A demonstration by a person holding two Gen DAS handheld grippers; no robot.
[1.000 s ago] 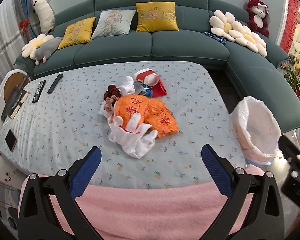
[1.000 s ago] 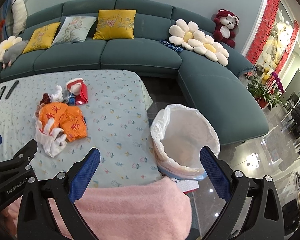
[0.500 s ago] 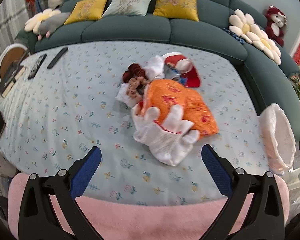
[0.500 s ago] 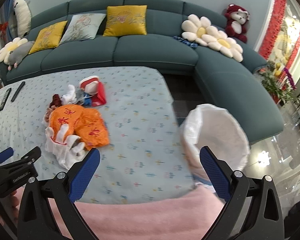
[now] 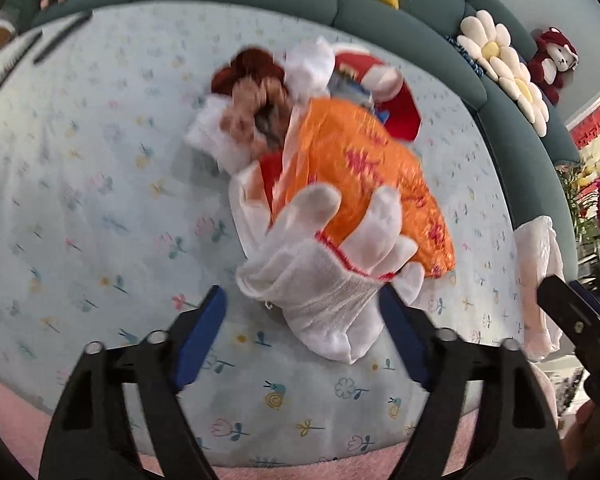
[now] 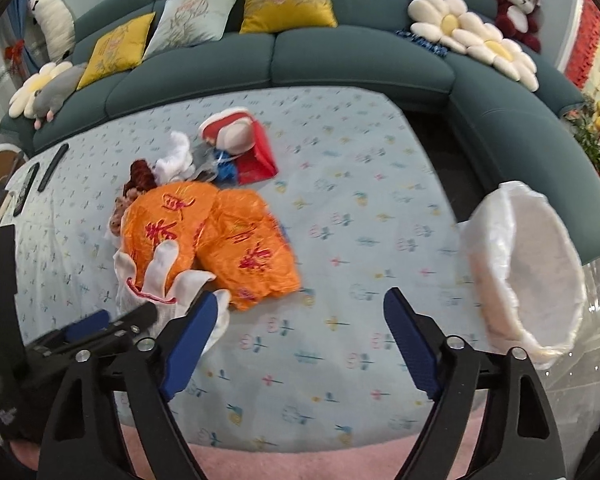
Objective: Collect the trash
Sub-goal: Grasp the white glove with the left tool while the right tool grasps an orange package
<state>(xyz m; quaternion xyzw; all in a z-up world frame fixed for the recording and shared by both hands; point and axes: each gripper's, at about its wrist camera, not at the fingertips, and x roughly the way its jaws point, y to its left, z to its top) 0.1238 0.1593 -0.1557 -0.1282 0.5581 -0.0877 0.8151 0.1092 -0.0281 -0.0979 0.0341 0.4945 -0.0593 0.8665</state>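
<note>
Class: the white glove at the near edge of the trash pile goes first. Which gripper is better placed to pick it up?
Left. The left gripper, jaws closing, has the white glove between its fingers, not yet pinched. The right gripper has only bare tablecloth between its fingers.

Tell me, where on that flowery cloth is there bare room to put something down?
The widest free patch lies between the orange bags and the white-lined bin. Another stretches from the remotes to the white glove. It is crowded mid-table, where glove, bags, red packet and scraps pile together.
</note>
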